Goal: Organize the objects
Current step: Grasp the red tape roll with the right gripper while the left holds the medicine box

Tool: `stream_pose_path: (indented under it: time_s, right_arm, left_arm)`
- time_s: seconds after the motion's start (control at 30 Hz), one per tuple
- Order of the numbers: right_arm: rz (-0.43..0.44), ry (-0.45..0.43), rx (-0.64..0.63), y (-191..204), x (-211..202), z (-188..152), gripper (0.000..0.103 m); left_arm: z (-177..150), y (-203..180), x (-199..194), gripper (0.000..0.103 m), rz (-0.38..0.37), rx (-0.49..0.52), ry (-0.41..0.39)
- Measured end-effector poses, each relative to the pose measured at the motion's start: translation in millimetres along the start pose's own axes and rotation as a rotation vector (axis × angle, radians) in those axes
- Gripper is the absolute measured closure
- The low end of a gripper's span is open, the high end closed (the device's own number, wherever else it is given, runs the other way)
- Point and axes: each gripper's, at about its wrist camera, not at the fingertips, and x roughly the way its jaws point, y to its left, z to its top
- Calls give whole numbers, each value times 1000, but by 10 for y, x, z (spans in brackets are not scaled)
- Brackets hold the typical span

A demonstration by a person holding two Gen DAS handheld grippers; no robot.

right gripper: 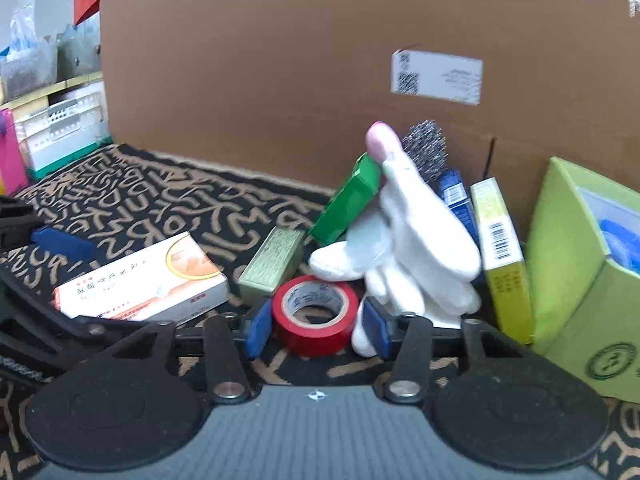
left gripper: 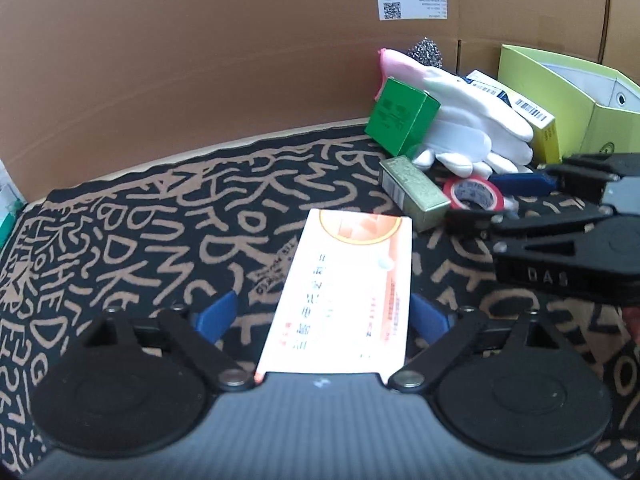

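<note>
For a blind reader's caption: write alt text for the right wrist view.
The right hand-held gripper straddles a red tape roll on a black patterned mat, its blue pads beside the roll. Behind lie white gloves, a green box and a gold box; a white-and-orange box sits left, a lime bin right.

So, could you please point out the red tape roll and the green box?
red tape roll (right gripper: 316, 326): right wrist view, red outer wall.
green box (left gripper: 394, 114): left wrist view, front face.
</note>
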Motion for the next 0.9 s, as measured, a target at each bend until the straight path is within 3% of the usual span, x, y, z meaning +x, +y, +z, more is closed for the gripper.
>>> stream_pose_path:
  time_s: [0.13, 0.2, 0.33, 0.37, 0.4, 0.43, 0.47, 0.57, 0.63, 0.67, 0.73, 0.9]
  right_arm:
    - [24, -7, -39, 19, -228, -135, 55]
    - [38, -4, -24, 7, -421, -264, 55]
    - [63, -2, 36, -40, -793, -495, 55]
    - [70, -2, 53, -60, -862, -529, 55]
    - [68, -2, 60, -63, -901, -550, 55]
    - [66, -2, 58, -63, -913, -556, 55]
    - [63, -4, 54, -52, -909, -556, 53]
    - [61, -2, 56, -39, -844, -534, 49]
    - [58, 6, 51, -1, -770, -509, 49]
    - [53, 21, 51, 7, -733, -498, 50]
    - [52, 25, 58, -3, -726, -497, 52]
    - [85, 10, 106, -55, -926, -589, 53]
  left_arm:
    - [17, -22, 54, 24, -38, 5, 8]
    - [21, -37, 56, 24, -36, 1, 10]
    - [14, -74, 77, 7, 15, 8, 5]
    - [19, -70, 87, 8, 13, 8, 3]
    - [31, -68, 91, 15, -1, 6, 6]
    - [52, -61, 81, 30, -31, -2, 13]
    - [73, -56, 73, 34, -56, -14, 26]
    - [80, -114, 57, 31, -40, -2, 32]
    - [61, -139, 73, 21, -2, 12, 19]
    - [53, -139, 73, 22, -2, 15, 13]
    - [52, -127, 43, 34, -39, 4, 20]
    - [20, -203, -111, 35, -66, 3, 46]
